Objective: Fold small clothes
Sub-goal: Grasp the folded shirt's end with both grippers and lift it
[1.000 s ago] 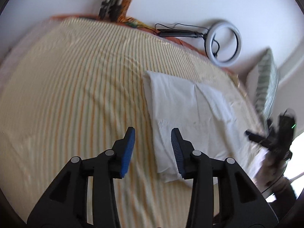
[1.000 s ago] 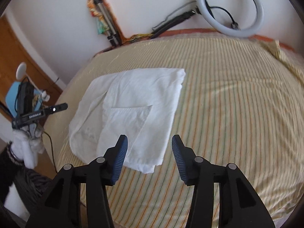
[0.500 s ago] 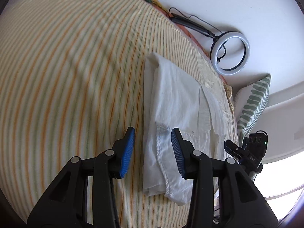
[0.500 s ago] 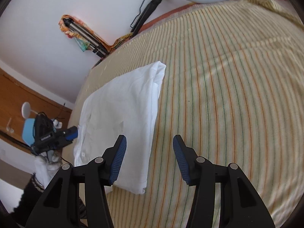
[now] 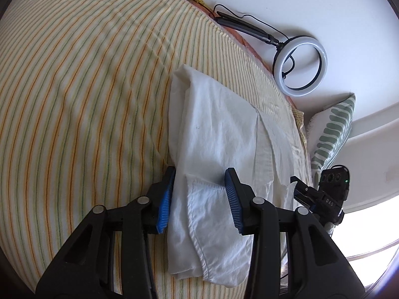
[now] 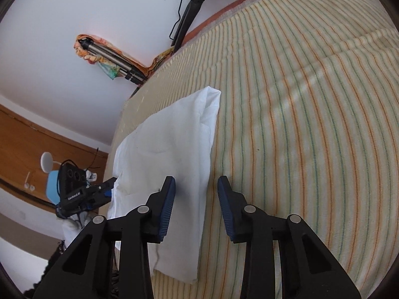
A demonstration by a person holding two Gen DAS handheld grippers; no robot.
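Note:
A white folded garment (image 5: pixel 219 134) lies on the striped bedsheet (image 5: pixel 82 94). My left gripper (image 5: pixel 199 177) is open, low over the garment's near left edge, with the cloth edge and a hemmed flap between its fingers. In the right wrist view the same garment (image 6: pixel 172 149) lies left of centre. My right gripper (image 6: pixel 195 184) is open, straddling the garment's right edge near the sheet (image 6: pixel 299 124). The other gripper (image 6: pixel 82 194) shows at the garment's far side.
A ring light (image 5: pixel 300 66) on a stand lies against the white wall beyond the bed. A green-patterned pillow (image 5: pixel 331 129) is at the bed's right corner. A folded tripod (image 6: pixel 112 57) leans by the wall. A wooden door (image 6: pixel 30 149) is to the left.
Both grippers have come down and forward onto opposite edges of the garment. The cloth now sits between the left fingers. Both stay open.

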